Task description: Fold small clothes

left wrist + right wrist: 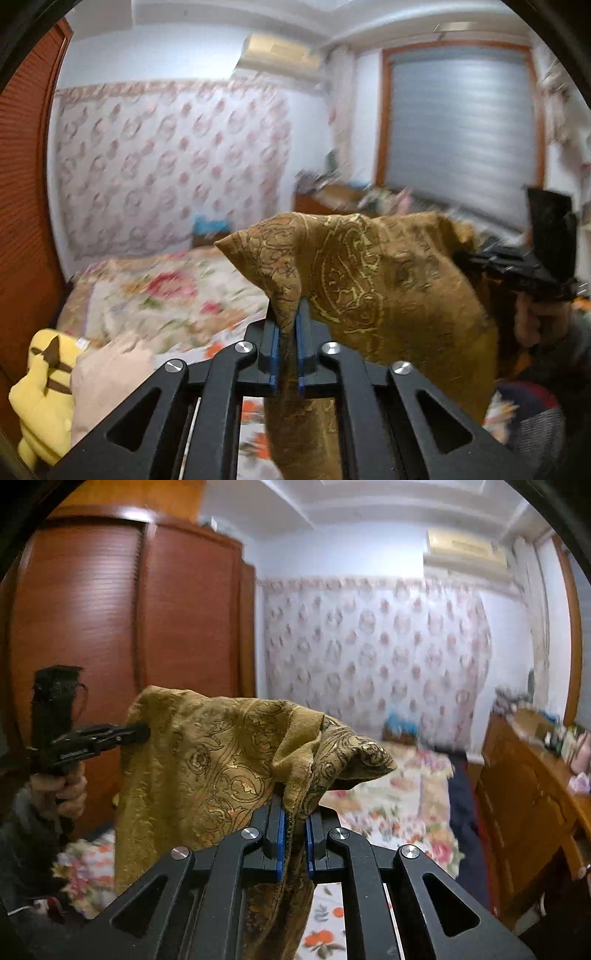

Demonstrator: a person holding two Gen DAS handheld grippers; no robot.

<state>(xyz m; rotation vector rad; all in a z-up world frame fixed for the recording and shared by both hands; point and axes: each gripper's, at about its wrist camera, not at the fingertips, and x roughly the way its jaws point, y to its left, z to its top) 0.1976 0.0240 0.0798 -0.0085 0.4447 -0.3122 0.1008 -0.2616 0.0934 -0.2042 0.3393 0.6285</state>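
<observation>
We see the left gripper (288, 332), jaws nearly together, pinching one edge of the mustard paisley cloth (369, 280); our right gripper (294, 821) pinches another. The cloth hangs between them above the floral bed (166, 291). No readable writing.

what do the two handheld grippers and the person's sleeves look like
Both grippers are matte black. The left gripper and right gripper each have flat linkage arms with triangular cut-outs, round silver pivot screws and blue-padded fingers. Seen from across, the right gripper has a black pistol-style handle with a boxy block on top. The sleeve is dark grey knit. No cables are visible.
</observation>
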